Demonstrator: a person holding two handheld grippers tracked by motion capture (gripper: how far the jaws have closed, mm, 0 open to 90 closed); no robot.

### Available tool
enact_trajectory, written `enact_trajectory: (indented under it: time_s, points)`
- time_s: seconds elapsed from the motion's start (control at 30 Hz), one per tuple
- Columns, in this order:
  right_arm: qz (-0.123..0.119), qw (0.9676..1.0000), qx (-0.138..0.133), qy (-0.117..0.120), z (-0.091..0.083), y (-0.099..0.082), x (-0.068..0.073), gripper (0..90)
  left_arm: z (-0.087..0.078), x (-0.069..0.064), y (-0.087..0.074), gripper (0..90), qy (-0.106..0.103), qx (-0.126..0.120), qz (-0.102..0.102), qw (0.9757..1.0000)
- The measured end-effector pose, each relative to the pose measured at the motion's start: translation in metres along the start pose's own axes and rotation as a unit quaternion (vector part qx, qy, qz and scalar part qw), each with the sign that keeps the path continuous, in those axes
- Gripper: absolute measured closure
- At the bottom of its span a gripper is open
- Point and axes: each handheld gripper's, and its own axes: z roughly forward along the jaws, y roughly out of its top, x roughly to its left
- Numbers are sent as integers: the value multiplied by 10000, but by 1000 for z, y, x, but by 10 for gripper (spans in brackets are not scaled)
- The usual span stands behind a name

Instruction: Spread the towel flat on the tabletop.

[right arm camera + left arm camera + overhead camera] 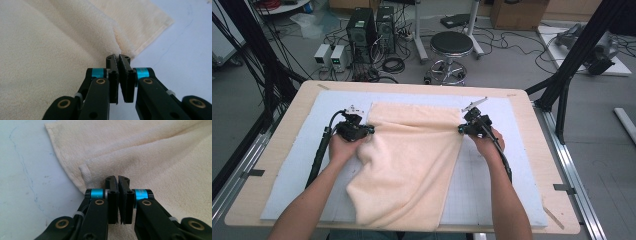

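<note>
Left gripper view puts the left gripper [117,178] with its jaws pressed together, pinching a raised fold of the cream towel [155,157] just inside a hemmed corner that lies doubled over the layer beneath. Right gripper view has the right gripper [117,57] closed the same way, nipping a ridge of cloth beside the towel's opposite hemmed edge, with the pale mat [185,42] bare beyond it.

From the high view, the left gripper [362,131] holds the towel's [412,160] left edge and the right gripper [463,129] holds its right edge. Both grips sit well up the cloth, toward its far end, and roughly level with each other. The towel lies between them, spread on the white mat [287,165] that covers the wooden tabletop [267,150]. Its long axis runs away from the person, the far part flat and square, the near part skewed left and rumpled toward the tabletop's front edge.

What the coming move seems to turn on is that line from one grip to the other, crosswise to the towel's length; it looks set to serve as a fold line or a lifting edge. Neither hand is nearer; each already has its side.

Both forearms come in from the bottom, angled slightly inward, wrists low, and the grippers point toward each other across the cloth.
</note>
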Motion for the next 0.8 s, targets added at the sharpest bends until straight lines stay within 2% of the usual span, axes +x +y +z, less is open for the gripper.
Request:
enact_trajectory:
  time_s: [0.07,0.13,0.23,0.3,0.37,0.5,0.57,0.63,0.7,0.77,0.8]
  points:
    - [0,10000,12,14,1,4,-3,838,0,2,2,833,-17,-81,-19,10000]
    - [-45,10000,6,19,2,3,-2,736,-7,5,2,773,-26,-113,7,9999]
    - [-59,9998,-118,117,-5,0,3,656,-23,5,3,713,-125,-49,272,9995]
    - [-156,9992,-346,152,-16,-3,9,624,-37,4,1,688,-270,-225,337,9988]
    - [-279,9976,-577,277,-26,-7,20,581,-50,2,-3,677,-361,-376,424,9977]
    - [-582,9940,-826,416,-46,-17,46,508,-71,-6,-15,654,-582,-467,612,9953]
    - [-642,9916,-982,544,-54,-22,58,475,-80,-12,-23,642,-715,-513,733,9934]
    - [-763,9892,-1055,666,-61,-29,70,455,-87,-19,-32,641,-832,-470,844,9918]
    - [-843,9877,-1028,824,-66,-35,83,439,-93,-27,-41,641,-906,-423,1041,9895]
    - [-991,9842,-1182,870,-71,-44,97,454,-99,-33,-53,650,-1043,-415,1086,9877]
    - [-1087,9834,-1170,864,-72,-48,105,455,-102,-35,-59,672,-1097,-442,1121,9866]
